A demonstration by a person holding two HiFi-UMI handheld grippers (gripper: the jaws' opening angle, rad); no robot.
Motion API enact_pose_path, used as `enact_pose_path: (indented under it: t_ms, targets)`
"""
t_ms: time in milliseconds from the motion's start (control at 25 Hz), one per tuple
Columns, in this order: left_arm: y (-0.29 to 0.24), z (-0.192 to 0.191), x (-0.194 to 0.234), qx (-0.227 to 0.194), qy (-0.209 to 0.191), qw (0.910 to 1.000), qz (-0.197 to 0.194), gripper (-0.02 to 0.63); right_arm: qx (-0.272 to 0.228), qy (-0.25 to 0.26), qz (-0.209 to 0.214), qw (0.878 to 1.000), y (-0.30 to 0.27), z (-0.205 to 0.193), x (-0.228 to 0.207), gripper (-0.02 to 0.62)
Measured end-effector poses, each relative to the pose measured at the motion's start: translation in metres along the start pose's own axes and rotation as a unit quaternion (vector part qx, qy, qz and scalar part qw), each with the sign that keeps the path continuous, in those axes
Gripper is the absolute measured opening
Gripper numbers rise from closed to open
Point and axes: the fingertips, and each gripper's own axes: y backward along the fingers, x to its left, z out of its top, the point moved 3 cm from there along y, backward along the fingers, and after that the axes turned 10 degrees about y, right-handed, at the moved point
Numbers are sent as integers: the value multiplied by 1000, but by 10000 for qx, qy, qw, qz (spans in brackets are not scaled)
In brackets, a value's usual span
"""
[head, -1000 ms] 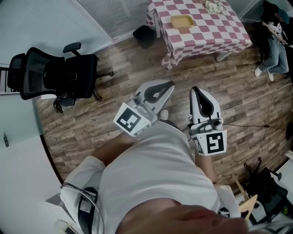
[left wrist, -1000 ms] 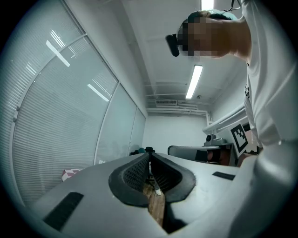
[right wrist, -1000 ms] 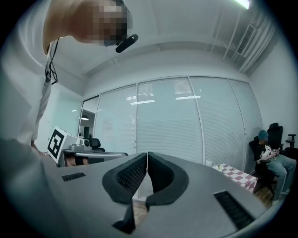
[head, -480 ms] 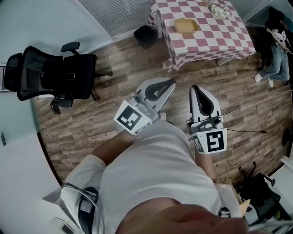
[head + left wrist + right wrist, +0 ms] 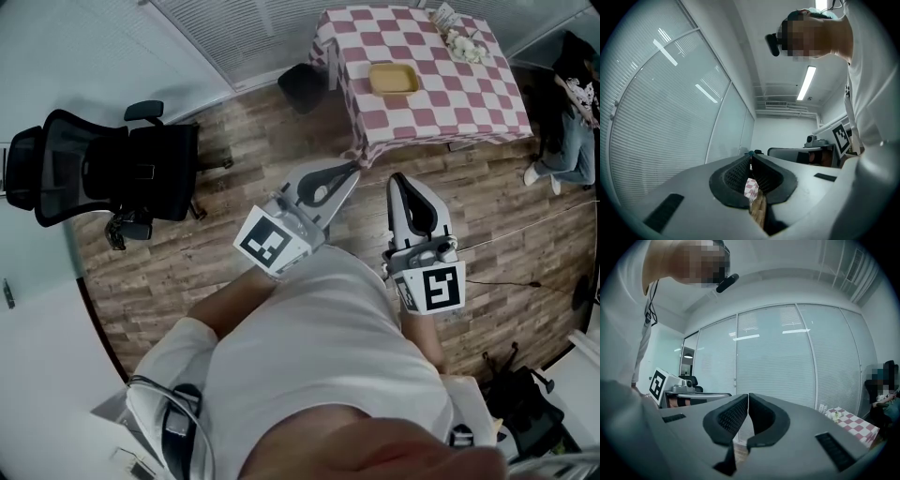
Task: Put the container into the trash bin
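A shallow yellow container [image 5: 393,79] lies on a table with a pink-and-white checked cloth [image 5: 469,98] at the top right of the head view. A black trash bin [image 5: 301,86] stands on the wooden floor just left of that table. My left gripper [image 5: 352,171] and right gripper [image 5: 401,179] are held level side by side, well short of the table. Both are shut with nothing between the pads. The left gripper [image 5: 751,157] shows a sliver of checked cloth and floor through its jaws. The right gripper [image 5: 748,395] faces a glass wall, with the table corner [image 5: 855,422] at its right.
A black office chair [image 5: 112,164] stands at the left by the glass wall. A person [image 5: 574,112] sits at the far right beyond the table. White flowers [image 5: 464,43] lie on the cloth. A thin cable [image 5: 511,280] runs across the floor at the right.
The table, container and bin have slid lower and nearer in the head view as both grippers travelled toward them. Both stayed shut.
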Motion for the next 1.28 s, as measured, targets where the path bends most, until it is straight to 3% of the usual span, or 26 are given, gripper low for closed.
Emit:
enact_pose_path:
  t_ms: [400, 640, 1280]
  targets:
    - [-41, 24, 92, 162, 23, 9996, -215, 41, 86, -52, -186, 9998, -98, -6, -37, 32]
    - [-54, 36, 126, 144, 211, 9990, -371, 41, 231, 134, -338, 9991, -133, -10, -44, 32]
    - [-79, 37, 158, 261, 297, 9979, -516, 41, 429, 62, -526, 9977, -156, -21, -65, 32]
